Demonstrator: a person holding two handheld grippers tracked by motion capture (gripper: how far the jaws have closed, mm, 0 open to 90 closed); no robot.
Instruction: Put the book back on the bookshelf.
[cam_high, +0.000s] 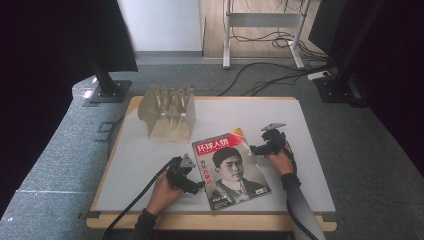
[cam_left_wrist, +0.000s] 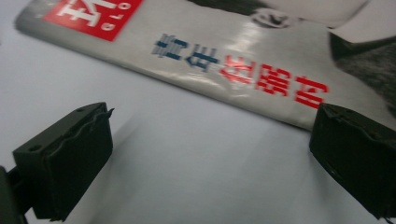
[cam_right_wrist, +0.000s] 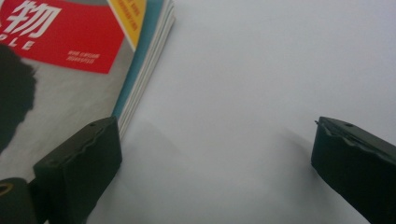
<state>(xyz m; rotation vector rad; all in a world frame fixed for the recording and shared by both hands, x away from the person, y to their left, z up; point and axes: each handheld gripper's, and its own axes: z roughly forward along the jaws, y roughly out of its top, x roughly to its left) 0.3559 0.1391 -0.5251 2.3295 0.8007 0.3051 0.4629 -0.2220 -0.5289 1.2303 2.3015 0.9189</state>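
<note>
Both grippers, left gripper (cam_high: 198, 184) and right gripper (cam_high: 254, 148), are released beside the magazine (cam_high: 231, 170), so a shallow pinch may catch only its cover and tear it.

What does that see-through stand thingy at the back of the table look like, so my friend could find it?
Start at the white table top. At its far left stands a clear plastic rack with a row of upright dividers along its top. Unlike the flat glossy magazine with a red title block lying nearer the person, it stands tall and is see-through.
</note>
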